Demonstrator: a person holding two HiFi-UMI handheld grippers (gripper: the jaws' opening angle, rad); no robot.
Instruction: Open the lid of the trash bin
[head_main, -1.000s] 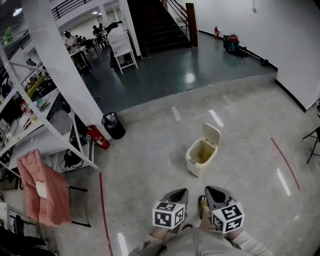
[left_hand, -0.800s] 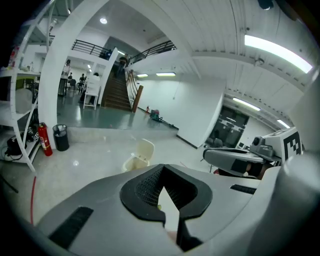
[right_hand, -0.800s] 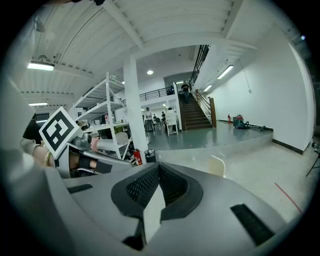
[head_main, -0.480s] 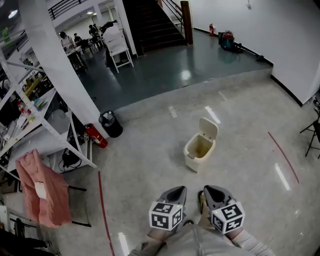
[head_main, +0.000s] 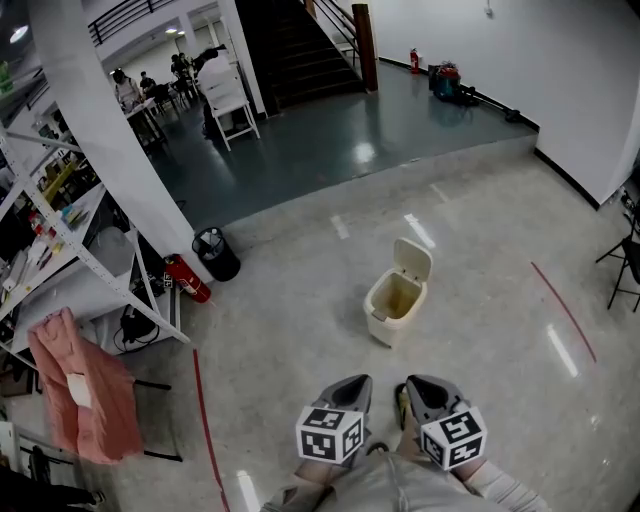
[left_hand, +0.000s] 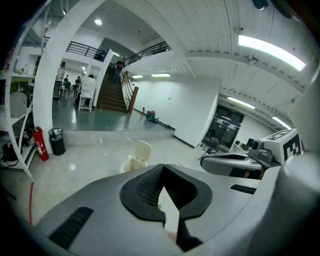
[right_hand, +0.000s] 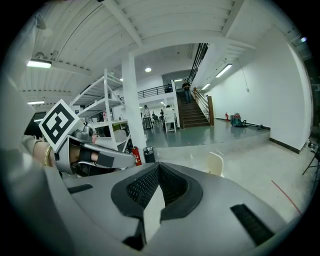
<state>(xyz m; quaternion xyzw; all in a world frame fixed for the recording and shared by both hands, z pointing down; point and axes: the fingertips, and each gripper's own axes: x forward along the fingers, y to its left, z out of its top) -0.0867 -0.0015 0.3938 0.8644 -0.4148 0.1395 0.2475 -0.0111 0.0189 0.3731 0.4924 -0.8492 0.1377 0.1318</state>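
Observation:
A cream trash bin (head_main: 388, 302) stands on the pale floor ahead of me, its lid (head_main: 412, 260) raised upright at the back and the inside showing. Both grippers are held low near my body, well short of the bin. My left gripper (head_main: 354, 383) and right gripper (head_main: 416, 384) sit side by side, each shut with nothing between the jaws. In the left gripper view the bin (left_hand: 131, 163) shows beyond that shut gripper (left_hand: 167, 216). In the right gripper view only the lid (right_hand: 215, 163) peeks over the shut gripper (right_hand: 146, 209).
A black wastebasket (head_main: 216, 253) and a red fire extinguisher (head_main: 188, 279) sit by a white pillar (head_main: 105, 120) at the left. A metal shelf rack (head_main: 75, 262) and a pink cloth (head_main: 78, 395) stand farther left. Red tape lines (head_main: 204, 420) mark the floor. A step leads up to darker flooring (head_main: 330, 140).
The bin has shrunk slightly and shifted up and left in the head view, as the view drew back. Both grippers stay shut and held in the same place.

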